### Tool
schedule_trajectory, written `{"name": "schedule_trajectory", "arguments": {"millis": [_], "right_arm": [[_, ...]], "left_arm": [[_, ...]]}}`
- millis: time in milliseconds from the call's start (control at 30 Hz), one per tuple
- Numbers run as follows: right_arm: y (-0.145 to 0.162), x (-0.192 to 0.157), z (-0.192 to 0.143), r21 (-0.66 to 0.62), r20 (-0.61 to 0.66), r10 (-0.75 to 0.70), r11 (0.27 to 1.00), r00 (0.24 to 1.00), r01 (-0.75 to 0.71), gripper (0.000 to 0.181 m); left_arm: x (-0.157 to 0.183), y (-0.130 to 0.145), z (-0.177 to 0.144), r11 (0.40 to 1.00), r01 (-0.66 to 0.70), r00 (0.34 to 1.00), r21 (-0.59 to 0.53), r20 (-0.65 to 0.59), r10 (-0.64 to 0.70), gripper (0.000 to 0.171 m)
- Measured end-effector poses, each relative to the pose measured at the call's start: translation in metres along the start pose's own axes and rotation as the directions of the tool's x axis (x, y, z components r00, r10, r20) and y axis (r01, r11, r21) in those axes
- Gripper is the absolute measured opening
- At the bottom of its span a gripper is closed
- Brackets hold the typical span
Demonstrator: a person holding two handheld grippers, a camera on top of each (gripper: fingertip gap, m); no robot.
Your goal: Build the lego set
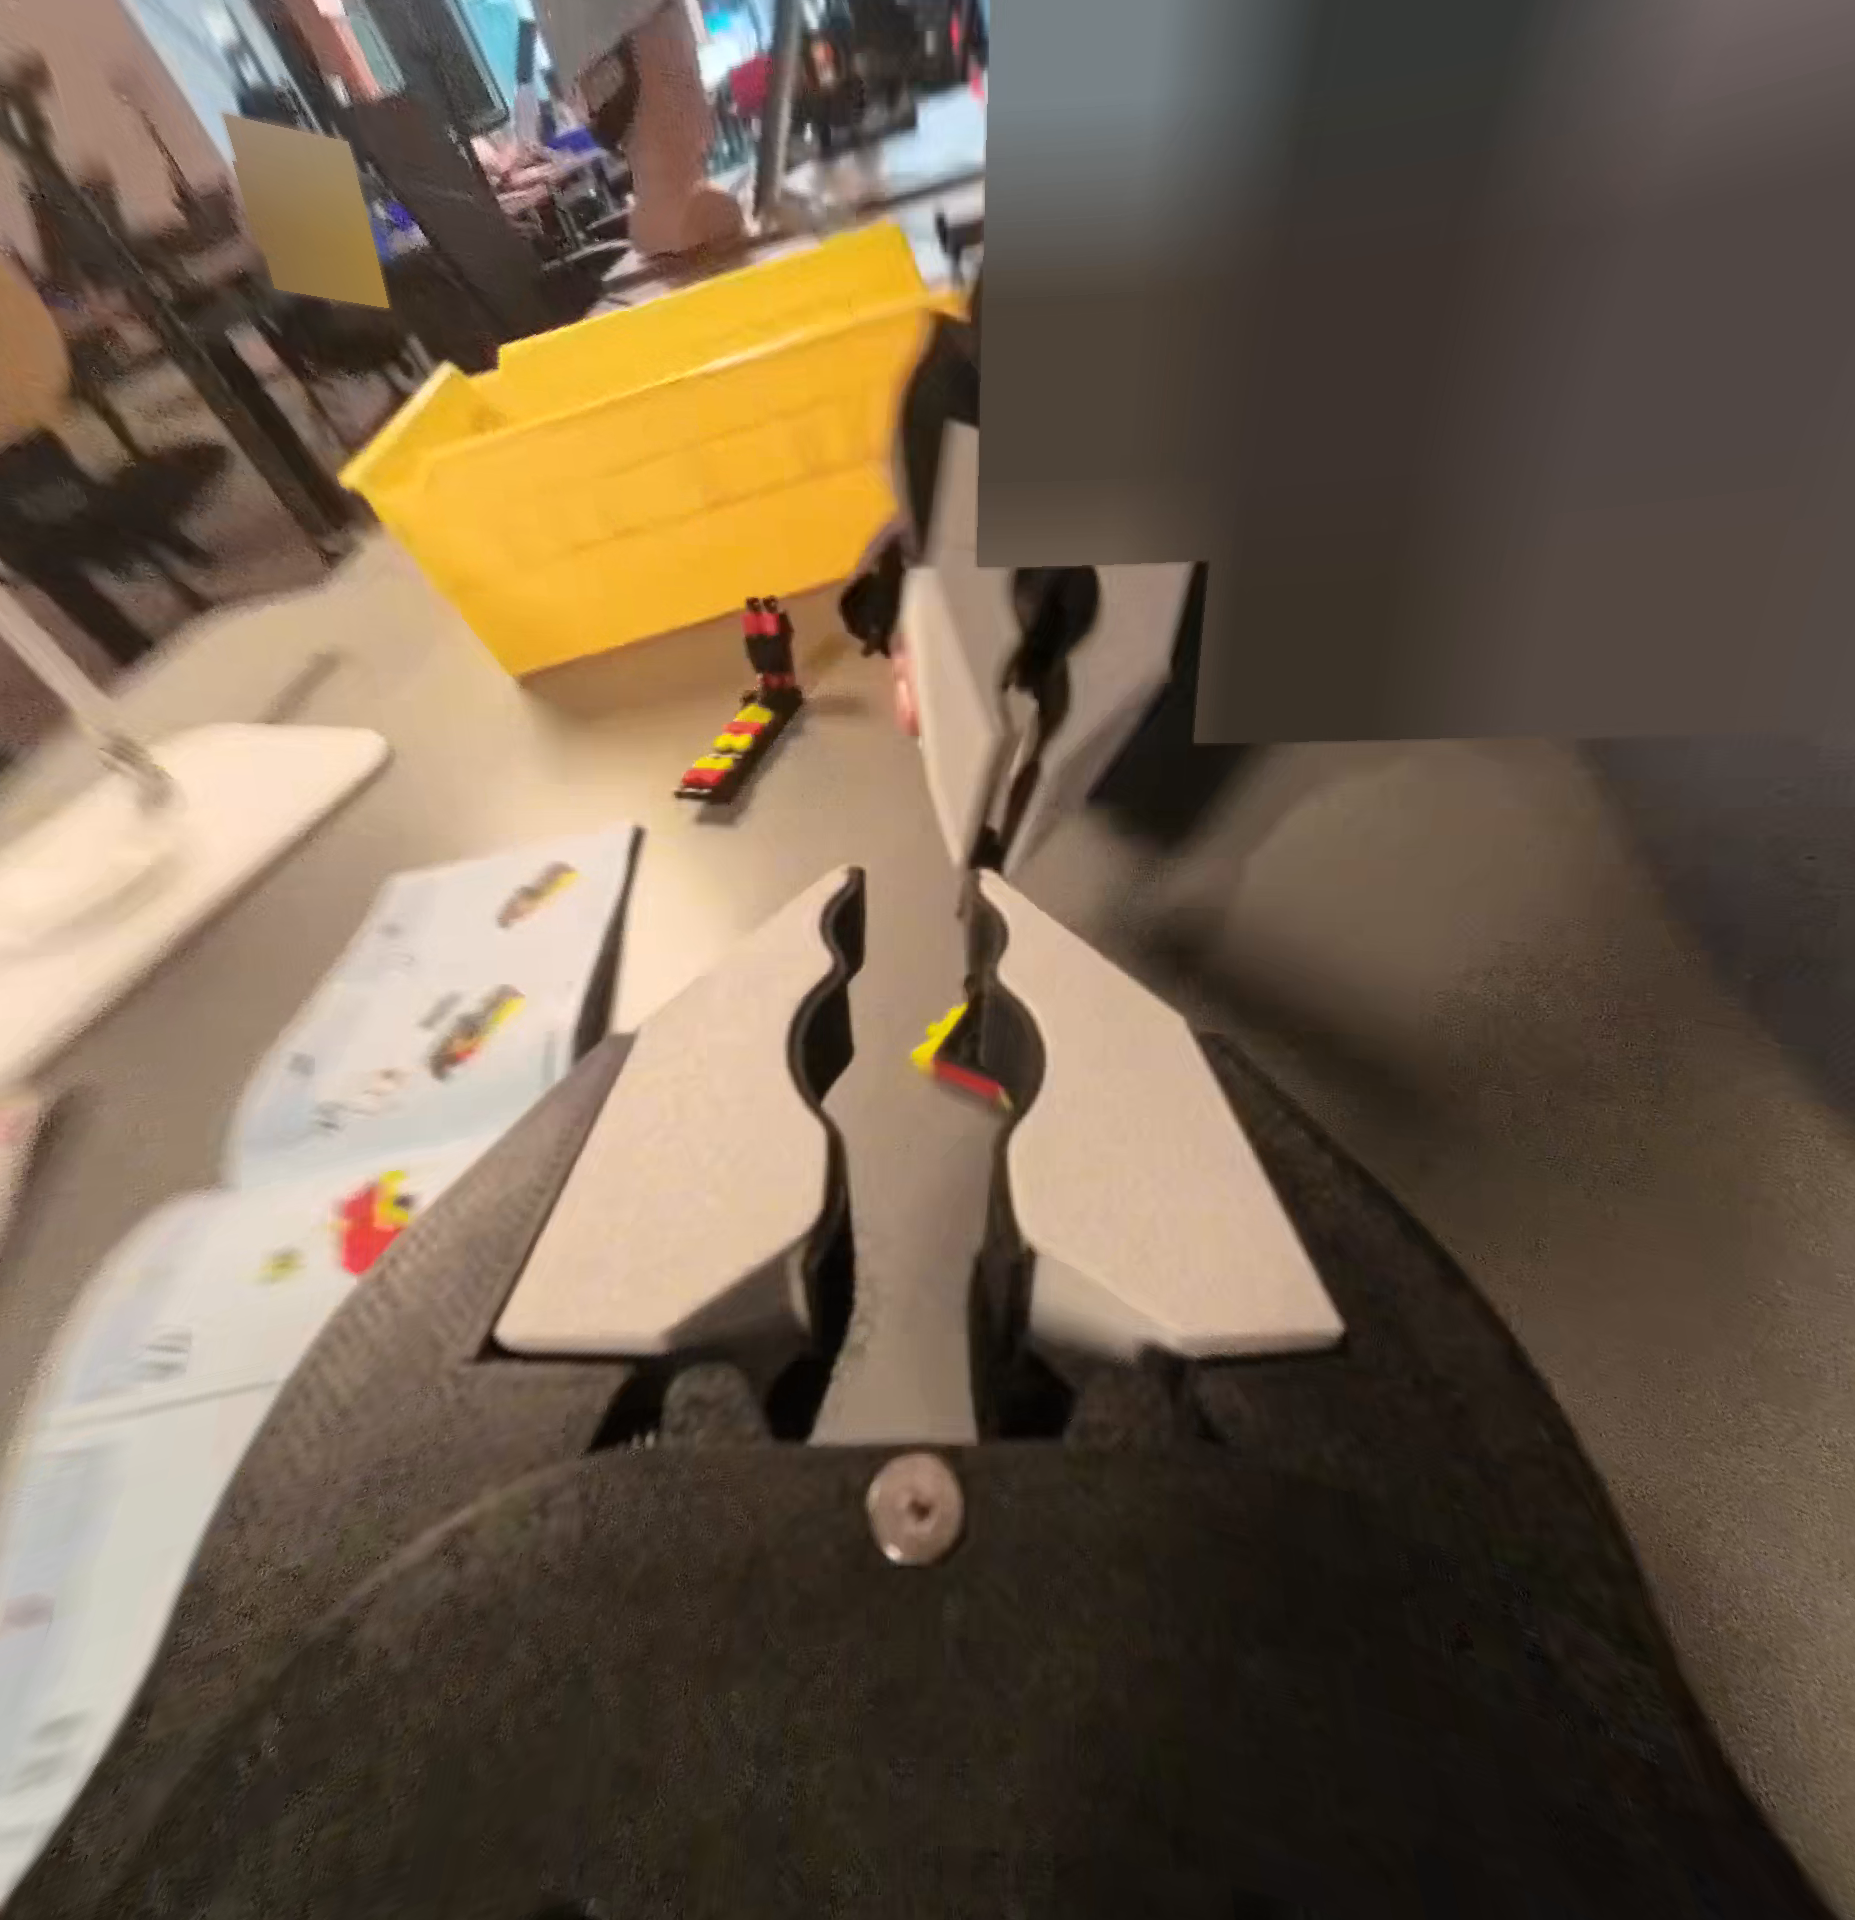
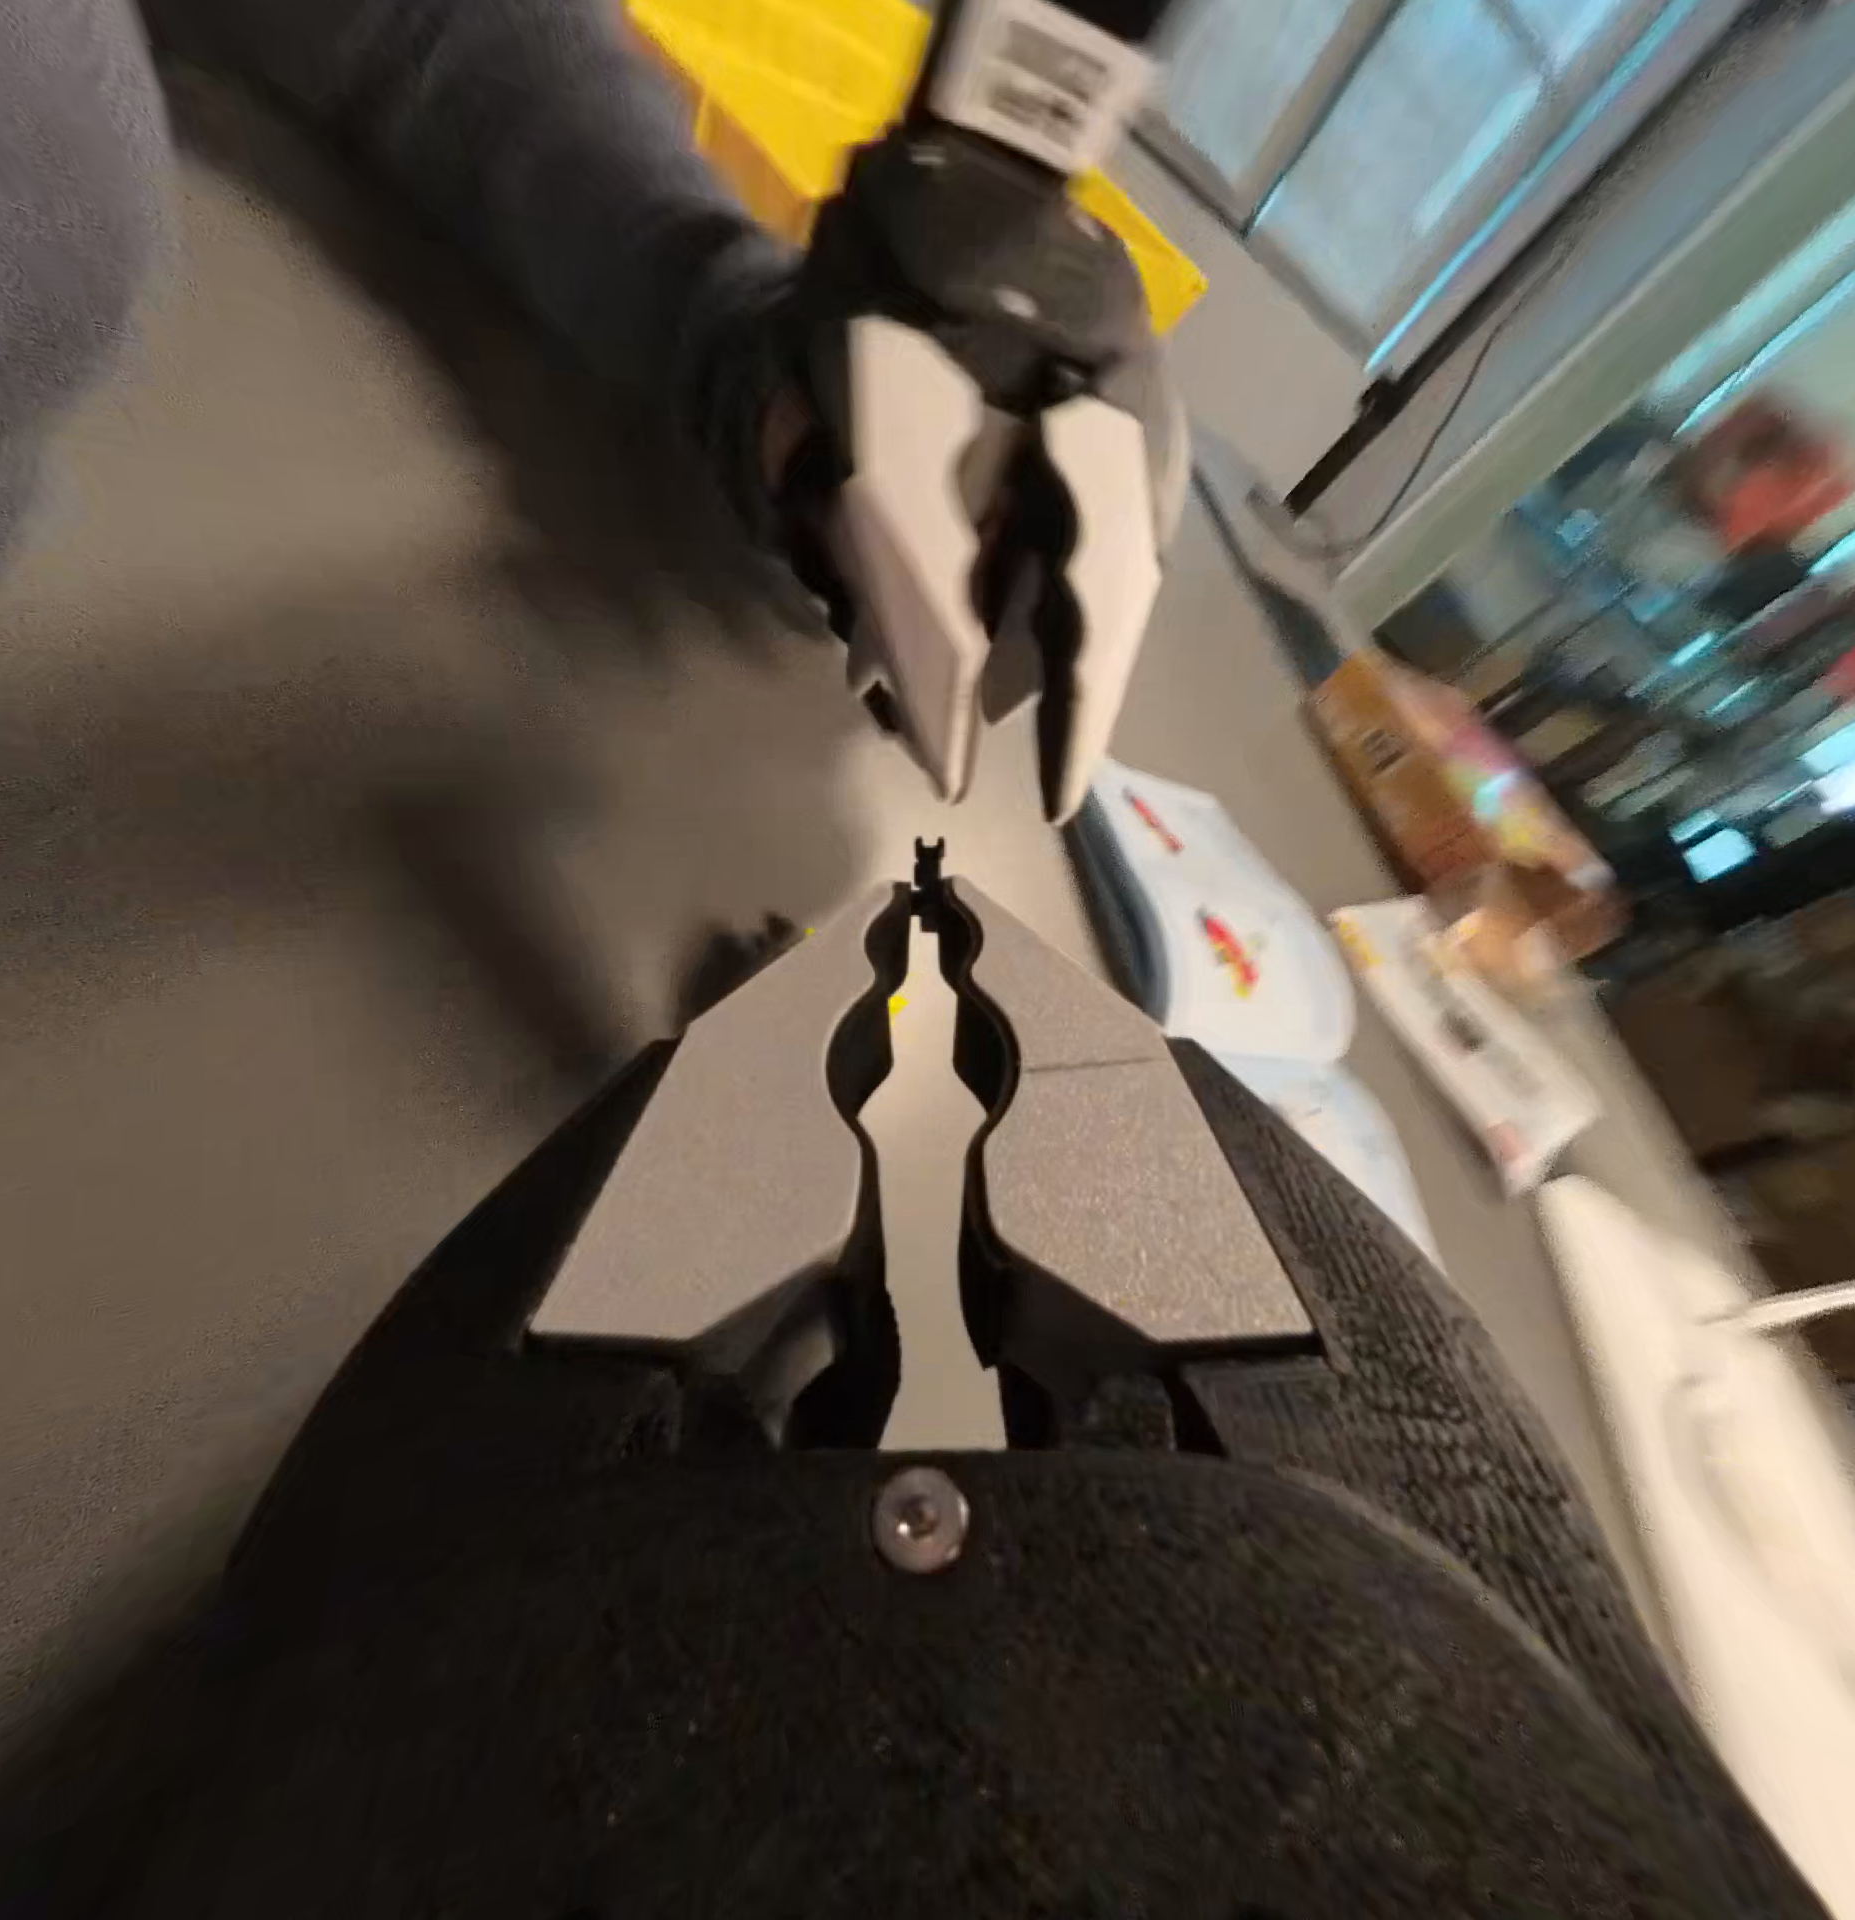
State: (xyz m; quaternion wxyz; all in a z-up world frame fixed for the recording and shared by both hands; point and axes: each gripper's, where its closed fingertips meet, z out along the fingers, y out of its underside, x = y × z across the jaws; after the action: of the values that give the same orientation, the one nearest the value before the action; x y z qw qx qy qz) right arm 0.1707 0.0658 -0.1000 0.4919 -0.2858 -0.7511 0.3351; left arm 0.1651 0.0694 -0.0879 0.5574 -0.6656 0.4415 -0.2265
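Table (image 1: 549, 727): I saw a grey-beige top carrying everything; I took the yellow bin as my landmark.
Yellow bin (image 1: 674, 468): it stood at the far side of the table, open top, long wall facing my left camera.
Instruction booklet (image 1: 424, 997): it lay open on the table, well nearer to me than the bin and off to its left.
Left gripper (image 1: 918, 883): its fingers were parted with a clear gap and clamped nothing; it hovered nearer than the bin, tips close to the right gripper's.
Right gripper (image 2: 928, 894): its fingertips were pinched on a small black piece, held in the air opposite the left gripper, with the bin behind.
Lego build (image 1: 741, 732): a black strip with red and yellow bricks lay on the table just in front of the bin, one end standing upright.
Yellow-and-red piece (image 1: 954, 1055): I saw it between my left fingers, though whether it lay on the table I could not tell.
Small black piece (image 2: 929, 868): its top poked out beyond the right tips.
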Motion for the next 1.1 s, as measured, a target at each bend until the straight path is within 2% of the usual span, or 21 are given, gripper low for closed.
{"name": "schedule_trajectory", "arguments": {"millis": [67, 133, 233, 367, 433, 500, 567, 600, 633, 700, 833, 1033, 1100], "right_arm": [[-0.004, -0.001, -0.001, 0.002, -0.059, -0.205, 0.979, 0.977, 0.205, 0.003], [-0.010, -0.003, -0.001, 0.002, -0.107, -0.334, 0.942, 0.936, 0.336, 0.003], [-0.014, -0.002, -0.001, -0.017, -0.158, -0.434, 0.899, 0.887, 0.437, 0.002], [-0.016, -0.002, -0.002, -0.047, -0.185, -0.516, 0.855, 0.837, 0.517, 0.002], [-0.015, -0.001, -0.002, -0.056, -0.190, -0.512, 0.857, 0.837, 0.512, 0.002], [-0.005, -0.002, 0.001, -0.075, -0.138, -0.352, 0.936, 0.926, 0.344, 0.010], [0.011, -0.008, 0.007, -0.134, -0.013, -0.030, 0.991, 0.999, 0.028, 0.041], [0.018, -0.011, 0.009, -0.173, 0.039, 0.139, 0.976, 0.990, -0.130, 0.052], [0.024, -0.013, 0.010, -0.206, 0.070, 0.275, 0.944, 0.959, -0.256, 0.056], [0.032, -0.013, 0.010, -0.249, 0.077, 0.425, 0.884, 0.902, -0.395, 0.055], [0.039, -0.026, 0.011, -0.328, 0.103, 0.526, 0.819, 0.844, -0.470, 0.043], [0.045, -0.031, 0.015, -0.375, 0.075, 0.539, 0.795, 0.839, -0.477, 0.039], [0.046, -0.031, 0.017, -0.377, 0.067, 0.543, 0.790, 0.837, -0.482, 0.031]], "left_arm": [[0.000, -0.008, -0.004, 0.971, 0.229, 0.968, 0.065, -0.119, -0.220, 0.017], [0.005, -0.005, -0.003, 0.925, 0.380, 0.903, 0.031, -0.227, -0.363, 0.016], [0.021, 0.000, 0.000, 0.896, 0.441, 0.841, -0.046, -0.329, -0.430, 0.010], [0.022, -0.001, 0.002, 0.886, 0.462, 0.830, -0.046, -0.330, -0.450, 0.002], [0.022, 0.000, 0.003, 0.869, 0.491, 0.809, -0.061, -0.337, -0.481, 0.002], [0.020, 0.003, 0.002, 0.874, 0.480, 0.816, -0.079, -0.325, -0.477, 0.002], [0.016, 0.016, 0.000, 0.903, 0.407, 0.862, -0.135, -0.271, -0.429, 0.002], [0.013, 0.024, -0.001, 0.918, 0.360, 0.889, -0.169, -0.238, -0.392, 0.001], [0.010, 0.031, -0.002, 0.927, 0.319, 0.910, -0.198, -0.208, -0.358, 0.001], [0.007, 0.041, -0.003, 0.939, 0.247, 0.942, -0.241, -0.166, -0.291, 0.002], [0.005, 0.053, -0.002, 0.946, 0.147, 0.970, -0.288, -0.146, -0.195, 0.002], [0.004, 0.053, -0.002, 0.951, 0.128, 0.972, -0.282, -0.155, -0.177, 0.002], [0.004, 0.052, -0.002, 0.954, 0.116, 0.973, -0.278, -0.161, -0.165, 0.002]]}}
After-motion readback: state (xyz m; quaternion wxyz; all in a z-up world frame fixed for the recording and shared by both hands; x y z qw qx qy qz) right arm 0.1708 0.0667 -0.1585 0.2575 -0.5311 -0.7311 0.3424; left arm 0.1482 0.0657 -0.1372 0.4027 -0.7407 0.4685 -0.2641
